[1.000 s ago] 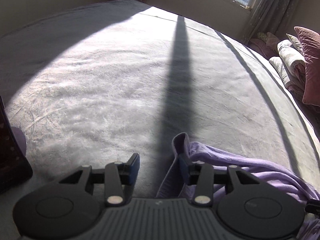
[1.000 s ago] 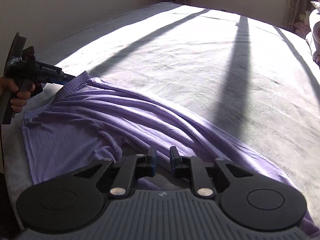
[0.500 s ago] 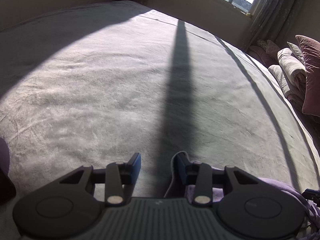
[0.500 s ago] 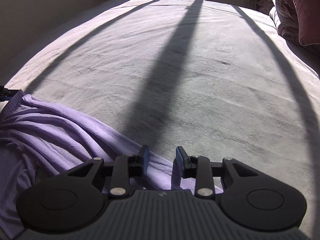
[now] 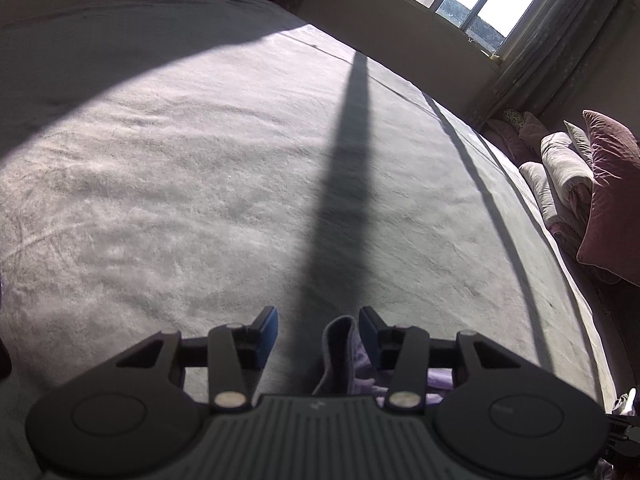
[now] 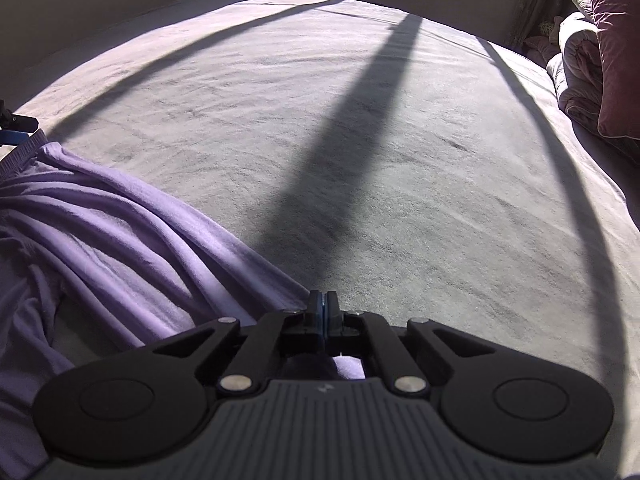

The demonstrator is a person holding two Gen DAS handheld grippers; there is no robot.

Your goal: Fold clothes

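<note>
Between the left gripper's (image 5: 318,330) spread jaws, a crumpled lilac cotton garment's (image 6: 132,248) ribbed hem is standing loose; the right gripper (image 6: 322,307), having just closed, is pinching its edge.

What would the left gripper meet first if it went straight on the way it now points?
Probably the grey bedspread. The left gripper points down at it, with only the purple garment's waistband edge between its open fingers; depth is unclear.

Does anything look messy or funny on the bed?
Yes. The purple cotton garment lies bunched in long wrinkles across the grey bedspread, not flat. The right gripper has just closed on its edge; the left gripper stays open beside its ribbed hem.
</note>
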